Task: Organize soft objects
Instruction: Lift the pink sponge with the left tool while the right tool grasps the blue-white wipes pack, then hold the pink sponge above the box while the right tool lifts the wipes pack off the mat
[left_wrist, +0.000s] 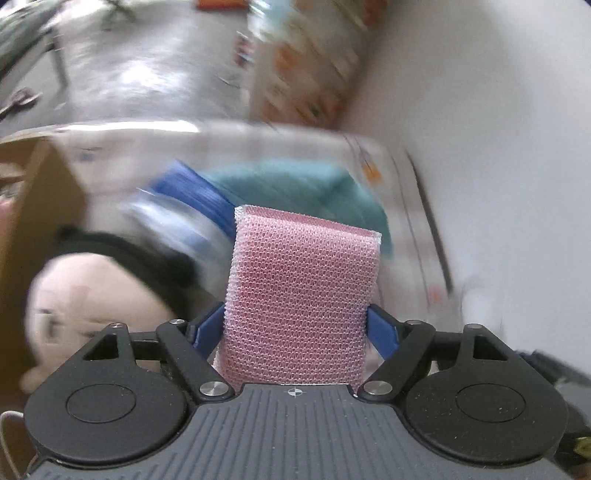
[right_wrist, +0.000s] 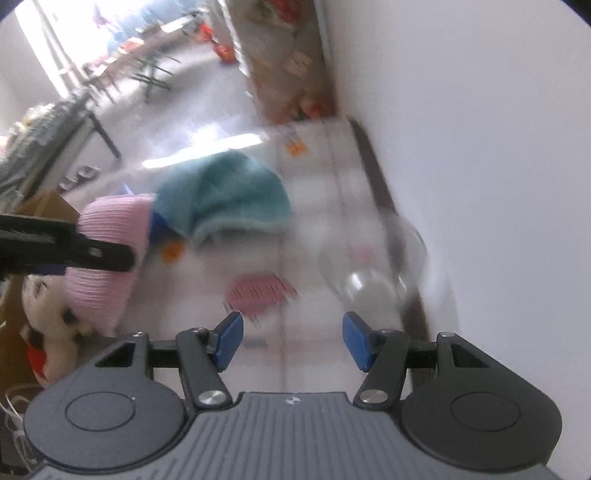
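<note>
Left tongs (left_wrist: 295, 325) pinching one pink mesh sponge (left_wrist: 303, 295); right tongs (right_wrist: 291, 339) spread, empty.

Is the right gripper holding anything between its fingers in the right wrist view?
No. The right gripper stands open with nothing between its blue fingers; the pink sponge sits in the left gripper instead.

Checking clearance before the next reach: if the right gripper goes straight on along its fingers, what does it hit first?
Probably the small pink item lying just ahead of the open, empty right gripper. The teal cloth sits farther along. Blur makes depth uncertain.
</note>
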